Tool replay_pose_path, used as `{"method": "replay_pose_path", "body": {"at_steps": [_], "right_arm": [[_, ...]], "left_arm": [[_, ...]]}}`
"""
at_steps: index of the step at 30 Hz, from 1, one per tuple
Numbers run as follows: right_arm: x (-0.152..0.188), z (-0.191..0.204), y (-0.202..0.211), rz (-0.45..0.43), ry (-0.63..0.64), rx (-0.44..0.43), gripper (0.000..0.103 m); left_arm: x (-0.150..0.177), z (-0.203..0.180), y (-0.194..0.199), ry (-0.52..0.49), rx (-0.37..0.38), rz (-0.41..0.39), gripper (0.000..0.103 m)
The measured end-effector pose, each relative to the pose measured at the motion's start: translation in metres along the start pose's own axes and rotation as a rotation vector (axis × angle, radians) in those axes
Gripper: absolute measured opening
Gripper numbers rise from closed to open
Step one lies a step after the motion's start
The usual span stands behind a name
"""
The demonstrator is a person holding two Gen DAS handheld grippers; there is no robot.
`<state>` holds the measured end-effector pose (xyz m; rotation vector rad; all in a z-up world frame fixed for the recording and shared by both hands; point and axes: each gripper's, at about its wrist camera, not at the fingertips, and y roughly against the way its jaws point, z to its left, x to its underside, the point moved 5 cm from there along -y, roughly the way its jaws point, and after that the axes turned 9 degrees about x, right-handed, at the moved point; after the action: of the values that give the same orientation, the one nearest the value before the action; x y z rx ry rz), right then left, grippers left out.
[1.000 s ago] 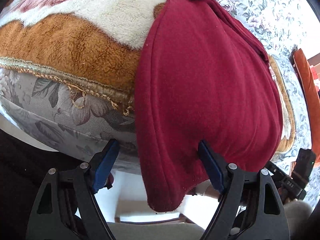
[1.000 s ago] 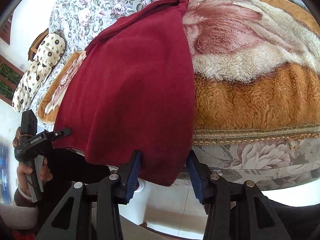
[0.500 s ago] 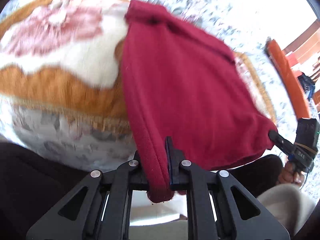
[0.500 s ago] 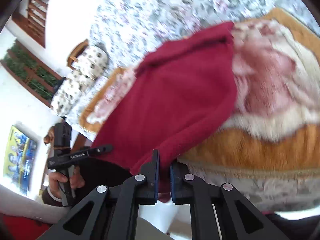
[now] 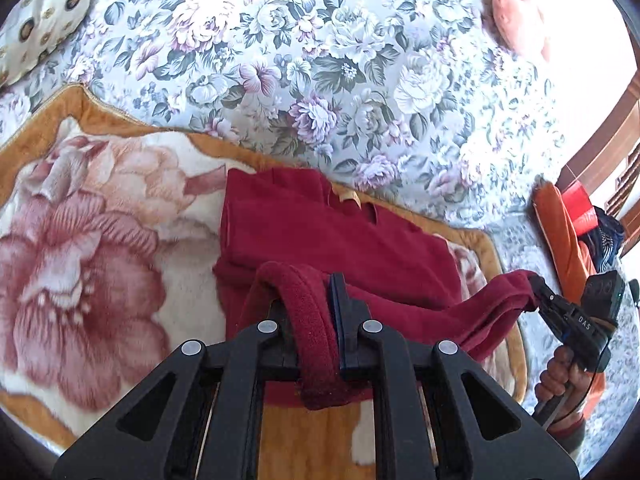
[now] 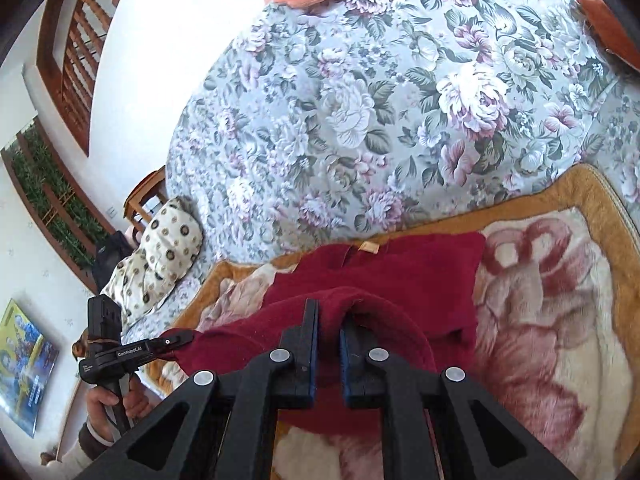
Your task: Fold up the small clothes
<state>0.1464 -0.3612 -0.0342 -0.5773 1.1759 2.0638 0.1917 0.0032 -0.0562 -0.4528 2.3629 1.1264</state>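
Lying at the far left of the left wrist view, a cream pillow with dark round motifs (image 5: 40,16) sits on the floral bedsheet (image 5: 320,60), and below it a plush blanket with a big pink rose and orange border (image 5: 80,280) covers the near part of the bed. On that blanket rests the dark red fleece garment (image 5: 320,232), its collar end (a small tan label shows there) towards the sheet. The left gripper (image 5: 316,320) is clamped tight on the garment's near hem, a thick roll of red fleece squeezed between its fingers and lifted off the blanket. Further right, the right gripper (image 5: 536,284) pinches the hem's other corner, so the edge hangs stretched between the two; a hand (image 5: 564,376) grips its handle. An orange cloth (image 5: 560,232) lies at the bed's right edge. In the right wrist view, that gripper's fingers (image 6: 308,344) stand nearly closed with red fleece bunched between them.
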Motion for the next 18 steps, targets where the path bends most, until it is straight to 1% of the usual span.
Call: {"method": "replay_pose_path", "body": {"at_steps": [2,4,5,6,8,9,10,12,14,15,16,17,18], "right_arm": [[-0.019,-0.01,-0.027,0.006,-0.024,0.025,0.008],[-0.035,-0.022,-0.056,0.021,-0.027,0.054,0.008],[-0.04,-0.029,-0.071,0.033,-0.027,0.07,0.008],[-0.045,-0.037,-0.089,0.054,-0.031,0.09,0.008],[-0.048,-0.06,-0.126,0.108,-0.069,0.153,0.009],[-0.048,-0.071,-0.143,0.135,-0.094,0.185,0.011],[-0.048,-0.083,-0.156,0.147,-0.126,0.194,0.012],[-0.05,-0.092,-0.163,0.133,-0.155,0.186,0.013],[-0.055,-0.09,-0.162,0.097,-0.135,0.172,0.014],[-0.058,-0.086,-0.159,0.077,-0.118,0.166,0.02],[-0.061,-0.082,-0.155,0.062,-0.104,0.159,0.025],[-0.065,-0.08,-0.151,0.047,-0.102,0.153,0.039],[-0.069,-0.082,-0.146,0.034,-0.125,0.147,0.043]], "left_arm": [[-0.027,0.01,-0.026,0.023,-0.005,0.004,0.01],[-0.048,0.021,-0.052,0.03,-0.028,0.008,0.01],[-0.056,0.026,-0.069,0.03,-0.027,0.033,0.01],[-0.062,0.033,-0.086,0.043,-0.017,0.062,0.01],[-0.075,0.051,-0.11,0.112,-0.026,0.073,0.01],[-0.08,0.056,-0.12,0.124,-0.017,0.081,0.012],[-0.087,0.059,-0.128,0.127,-0.008,0.085,0.013],[-0.098,0.061,-0.135,0.115,-0.024,0.078,0.013],[-0.105,0.06,-0.141,0.094,-0.042,0.089,0.014],[-0.107,0.06,-0.143,0.098,-0.043,0.097,0.015],[-0.108,0.061,-0.146,0.106,-0.034,0.114,0.022],[-0.108,0.062,-0.148,0.119,-0.016,0.139,0.027],[-0.108,0.064,-0.147,0.128,-0.013,0.143,0.045]]}}
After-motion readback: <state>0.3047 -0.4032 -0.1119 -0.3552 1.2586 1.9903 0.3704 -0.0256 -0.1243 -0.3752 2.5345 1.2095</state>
